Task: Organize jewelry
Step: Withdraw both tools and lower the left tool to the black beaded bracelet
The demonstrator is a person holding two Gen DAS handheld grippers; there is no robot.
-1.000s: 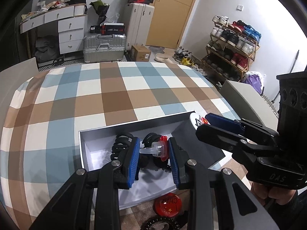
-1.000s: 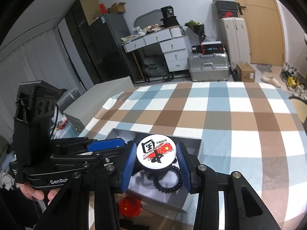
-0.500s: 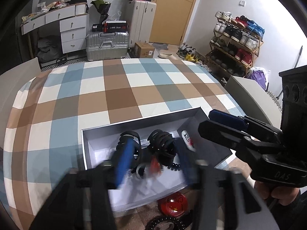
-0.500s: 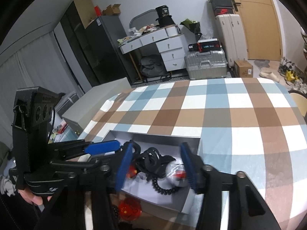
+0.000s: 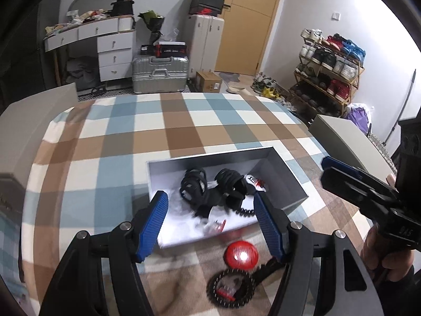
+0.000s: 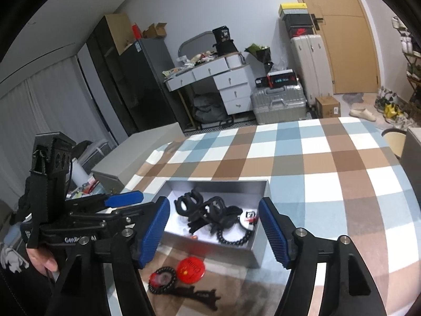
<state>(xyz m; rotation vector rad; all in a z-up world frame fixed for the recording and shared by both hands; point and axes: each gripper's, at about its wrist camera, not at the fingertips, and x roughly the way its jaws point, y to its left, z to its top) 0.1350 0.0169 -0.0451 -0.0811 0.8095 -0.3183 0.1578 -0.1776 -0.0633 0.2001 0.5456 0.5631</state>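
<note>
A grey open box (image 5: pixel 294 181) (image 6: pixel 259 252) sits on the checked tablecloth. In it lie black hair claws (image 5: pixel 210 187) (image 6: pixel 202 208), a black bead bracelet (image 6: pixel 234 237), a white round badge (image 5: pixel 254 181) (image 6: pixel 249 217) and a small clear and red piece (image 5: pixel 218 225). My left gripper (image 5: pixel 210 226) is open and empty above the box's near edge. My right gripper (image 6: pixel 213 233) is open and empty above the box. On the cloth in front of the box lie a red round badge (image 5: pixel 241 254) (image 6: pixel 190 268), a black bead ring (image 5: pixel 229 287) (image 6: pixel 162 279) and a black clip (image 6: pixel 196 295).
The checked tablecloth (image 5: pixel 158 131) stretches far behind the box. A grey chair back (image 5: pixel 344 142) stands at the table's right side, another (image 5: pixel 29 115) at the left. Suitcases, drawers and a shoe rack stand beyond the table.
Both grippers opened and pulled back. The left let go of the clear and red piece and the right let go of the white badge; both now lie in the box.
</note>
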